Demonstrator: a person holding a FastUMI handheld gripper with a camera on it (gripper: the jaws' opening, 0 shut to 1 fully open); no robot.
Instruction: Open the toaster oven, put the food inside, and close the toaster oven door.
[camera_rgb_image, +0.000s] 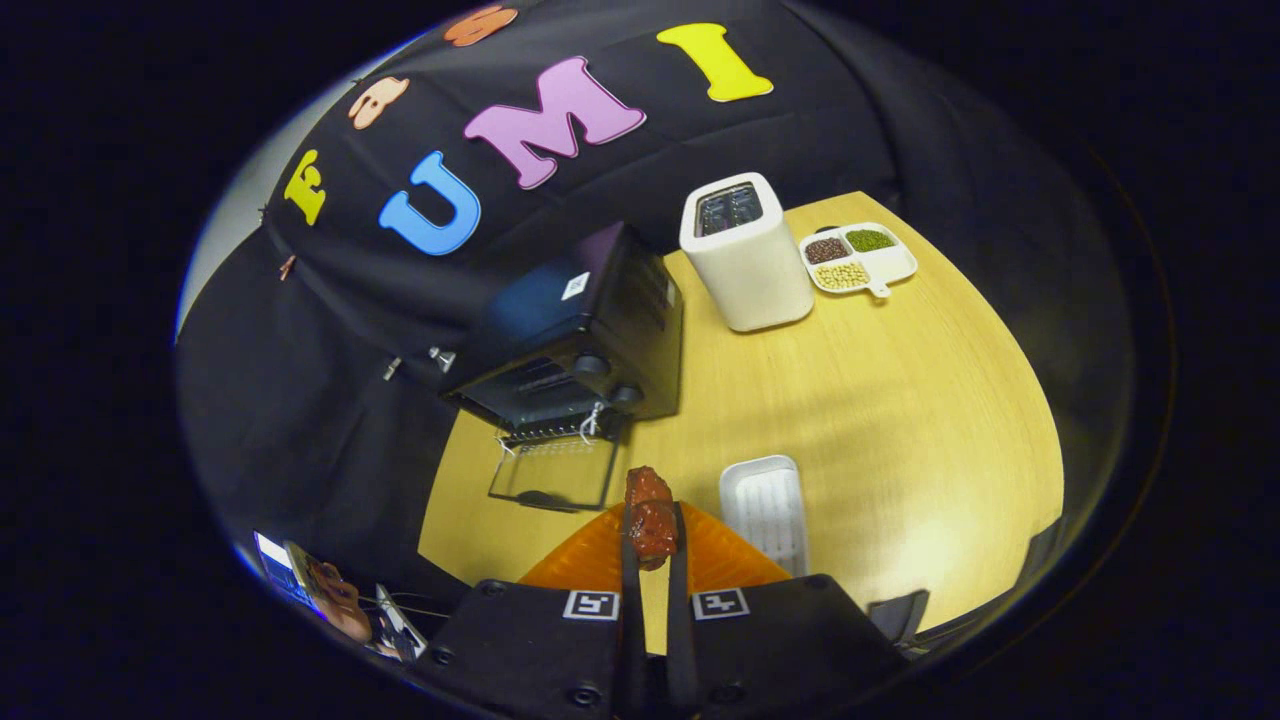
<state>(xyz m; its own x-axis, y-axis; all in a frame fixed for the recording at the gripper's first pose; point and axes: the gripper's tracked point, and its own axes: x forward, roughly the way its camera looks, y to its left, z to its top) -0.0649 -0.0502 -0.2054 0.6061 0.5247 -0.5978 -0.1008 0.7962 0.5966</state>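
A pale wooden table (900, 400) holds the toaster oven (575, 345), its door (552, 472) dropped open toward the gripper (652, 530). Both fingers pinch the food (650, 515); bare tabletop lies between it and the door's edge.

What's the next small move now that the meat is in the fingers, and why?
Probably carry the piece of meat forward toward the toaster oven. The gripper is shut on the meat, held up above the wooden table, and the oven door already hangs open just ahead of the fingers, so the cavity looks ready to take it.
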